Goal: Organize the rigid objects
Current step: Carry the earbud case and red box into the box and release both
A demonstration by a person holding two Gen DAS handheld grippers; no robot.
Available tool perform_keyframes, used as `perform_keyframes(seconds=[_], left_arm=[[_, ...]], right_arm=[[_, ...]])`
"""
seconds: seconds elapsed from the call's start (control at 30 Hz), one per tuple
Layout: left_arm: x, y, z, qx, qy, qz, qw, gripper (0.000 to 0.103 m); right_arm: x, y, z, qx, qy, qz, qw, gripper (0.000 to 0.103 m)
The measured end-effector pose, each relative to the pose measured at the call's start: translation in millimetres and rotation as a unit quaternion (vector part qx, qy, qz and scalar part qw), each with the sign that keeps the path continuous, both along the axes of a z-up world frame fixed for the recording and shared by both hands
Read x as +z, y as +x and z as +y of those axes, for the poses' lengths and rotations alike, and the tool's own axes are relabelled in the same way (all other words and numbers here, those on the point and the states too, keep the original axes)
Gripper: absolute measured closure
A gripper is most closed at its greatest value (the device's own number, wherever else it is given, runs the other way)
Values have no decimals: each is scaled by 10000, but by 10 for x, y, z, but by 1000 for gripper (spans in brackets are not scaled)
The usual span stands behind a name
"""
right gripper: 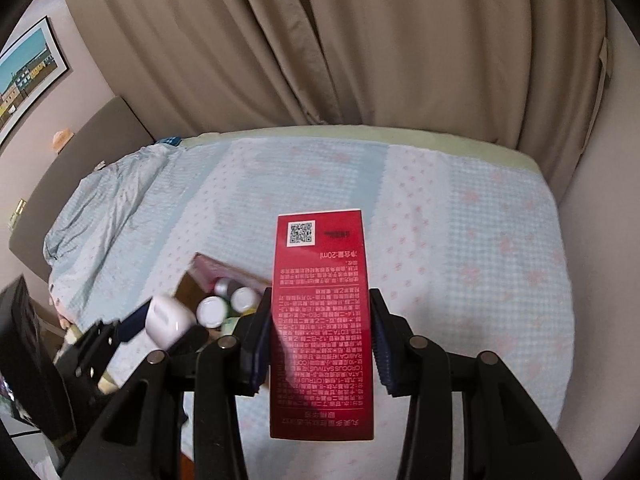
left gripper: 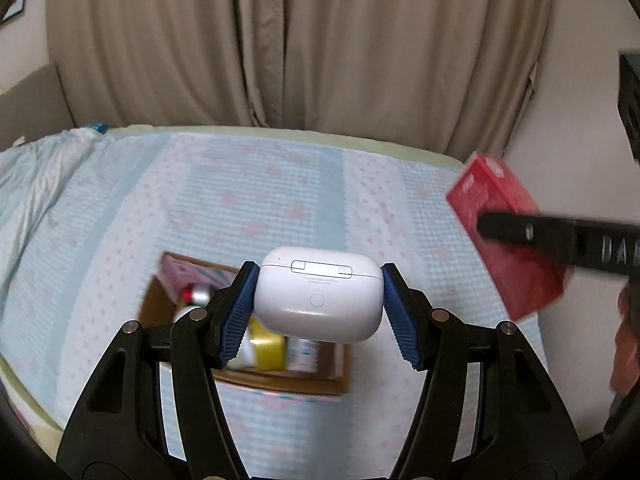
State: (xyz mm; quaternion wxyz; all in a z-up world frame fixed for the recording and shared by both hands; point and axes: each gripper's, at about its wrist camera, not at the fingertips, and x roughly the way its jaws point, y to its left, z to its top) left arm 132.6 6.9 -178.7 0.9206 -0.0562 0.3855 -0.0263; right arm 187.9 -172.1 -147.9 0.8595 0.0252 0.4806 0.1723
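Observation:
My left gripper (left gripper: pixel 318 294) is shut on a white earbud case (left gripper: pixel 318 300) and holds it in the air above a cardboard box (left gripper: pixel 280 385) on the bed. The box holds several small bottles and a yellow item (left gripper: pixel 269 351). My right gripper (right gripper: pixel 320 336) is shut on a tall red carton (right gripper: pixel 322 320) with white print and a QR code. The carton (left gripper: pixel 508 236) also shows in the left wrist view at the right, held above the bed. In the right wrist view the left gripper with the case (right gripper: pixel 168 322) hangs over the box (right gripper: pixel 188 286).
The bed (left gripper: pixel 280 184) carries a pale blue checked cover with pink marks. A bunched blue quilt (right gripper: pixel 108 208) lies at its left end. Beige curtains (left gripper: pixel 300 40) hang behind it. A framed picture (right gripper: pixel 28 76) hangs on the left wall.

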Motion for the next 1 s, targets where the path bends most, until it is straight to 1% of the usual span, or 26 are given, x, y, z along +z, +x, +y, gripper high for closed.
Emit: perform_keyframes(seconds=[0.03, 0.1, 0.2, 0.27, 0.4, 0.5, 0.53, 0.73, 0.8, 0.83, 0.93, 1.0], left_arm=[[13, 17, 169, -60, -6, 17, 10000, 44], [7, 58, 380, -142, -7, 74, 9999, 44], [-64, 157, 777, -292, -28, 228, 9993, 44], [-138, 242, 1051, -409, -11, 345, 9986, 44], [-358, 416, 1442, -619, 74, 564, 9965, 44], [-608, 582, 1701, -737, 119, 787, 9941, 44], [-738, 658, 1787, -792, 148, 896, 9927, 44], [-1339, 929, 1998, -950, 211, 1346, 9861, 44], [-1552, 1010, 2036, -953, 207, 1510, 9837, 44], [-1689, 1058, 2061, -950, 186, 1593, 9825, 44], [-1954, 1134, 2077, -962, 200, 1723, 9801, 44], [-2121, 1178, 2096, -988, 208, 1822, 9781, 44]], right_arm=[[-20, -34, 96, -17, 43, 32, 10000, 64], [-90, -90, 323, -101, 70, 124, 9998, 64], [-214, -144, 589, -334, 140, 275, 9990, 64], [-305, -168, 741, -533, 196, 376, 9977, 64], [-600, -158, 1033, -1008, 284, 658, 9923, 64], [-847, -159, 1186, -1291, 401, 882, 9869, 64], [-936, -157, 1226, -1371, 431, 946, 9851, 64], [-1455, -104, 1367, -1808, 430, 1250, 9746, 64], [-1594, -66, 1359, -1941, 330, 1250, 9724, 64], [-1661, -43, 1349, -2020, 216, 1244, 9712, 64], [-1912, 62, 1321, -2132, -193, 1280, 9684, 64], [-2088, 118, 1265, -2188, -208, 1357, 9661, 64]])
